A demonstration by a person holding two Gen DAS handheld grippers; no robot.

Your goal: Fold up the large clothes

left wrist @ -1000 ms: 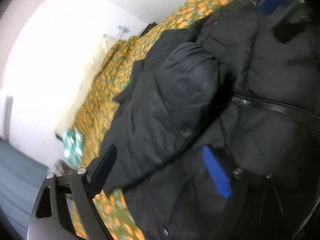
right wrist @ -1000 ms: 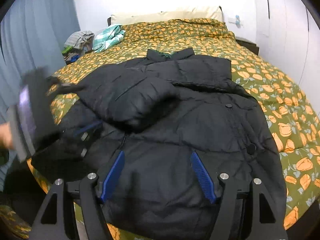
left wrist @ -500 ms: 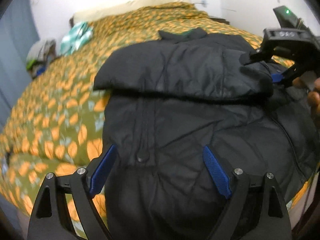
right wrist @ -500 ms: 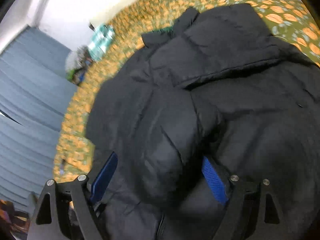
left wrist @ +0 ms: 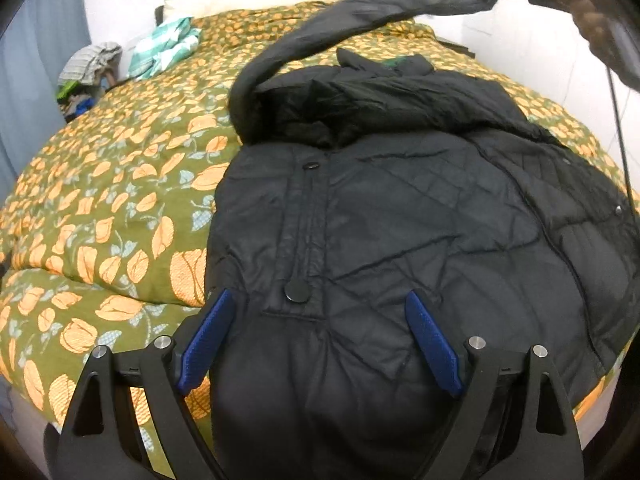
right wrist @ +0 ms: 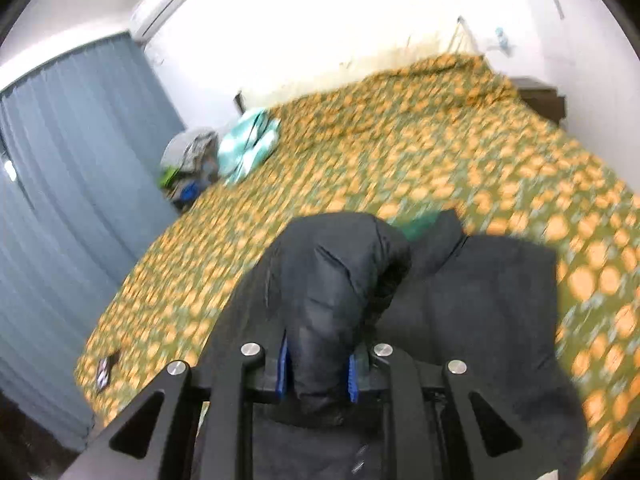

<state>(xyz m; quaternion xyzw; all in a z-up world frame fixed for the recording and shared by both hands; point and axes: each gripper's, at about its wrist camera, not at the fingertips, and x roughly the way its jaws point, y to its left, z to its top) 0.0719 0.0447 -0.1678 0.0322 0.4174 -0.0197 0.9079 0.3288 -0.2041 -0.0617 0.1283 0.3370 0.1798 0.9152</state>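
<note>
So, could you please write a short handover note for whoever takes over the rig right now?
Right hand-held gripper: shut on the sleeve, held up in the air over the bed.
Left hand-held gripper: open, holding nothing, low over the jacket hem.
Jacket lies spread on the bed, collar at the far end.
Done: one sleeve is gripped.
Left: lay the sleeve across the body, then fold the jacket.

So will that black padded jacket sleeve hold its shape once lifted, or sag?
Probably sags: the black padded jacket sleeve droops in an arc from the right tool to the shoulder. It compresses easily where pinched. The smooth shell looks slippery, so it may creep.
</note>
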